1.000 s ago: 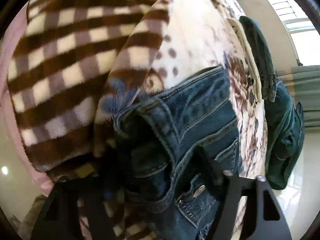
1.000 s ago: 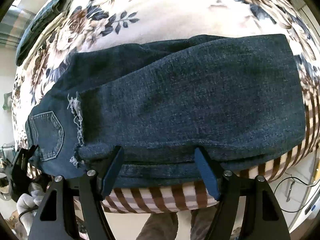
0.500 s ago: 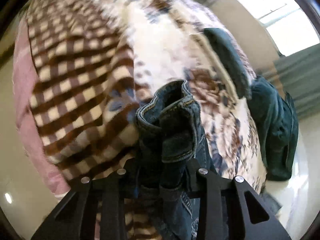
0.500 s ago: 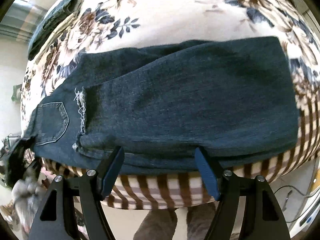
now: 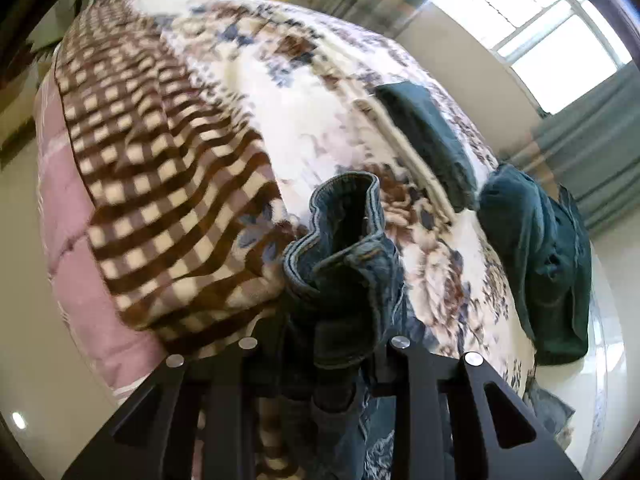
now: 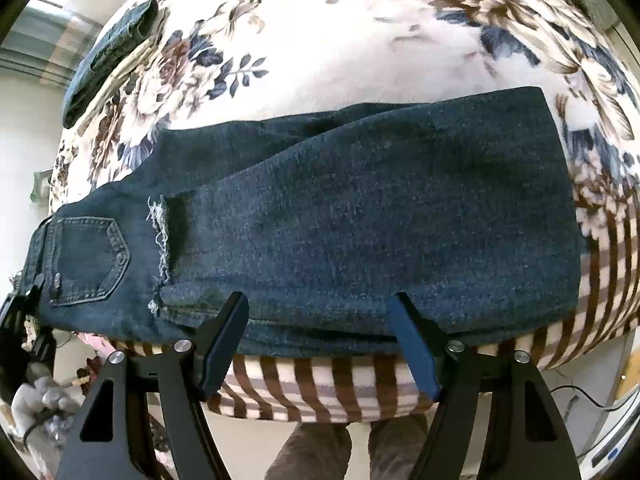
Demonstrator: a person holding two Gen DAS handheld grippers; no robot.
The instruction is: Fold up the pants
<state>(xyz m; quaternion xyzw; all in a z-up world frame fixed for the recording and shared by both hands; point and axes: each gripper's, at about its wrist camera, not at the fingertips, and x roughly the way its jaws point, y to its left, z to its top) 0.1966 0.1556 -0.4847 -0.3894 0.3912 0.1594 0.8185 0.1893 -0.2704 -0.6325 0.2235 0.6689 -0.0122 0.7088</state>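
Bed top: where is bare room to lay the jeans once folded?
The floral blanket is bare beyond the jeans, out to the folded dark clothes at its far edge. The checked front edge is crowded by jeans and both tools.

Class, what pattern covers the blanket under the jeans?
Flowers, with brown checks at the edge of the blanket; right wrist view.

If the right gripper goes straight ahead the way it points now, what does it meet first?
Probably the folded dark blue denim jeans: their near edge lies just ahead of the open right gripper, over the brown striped blanket. Depth is unclear.
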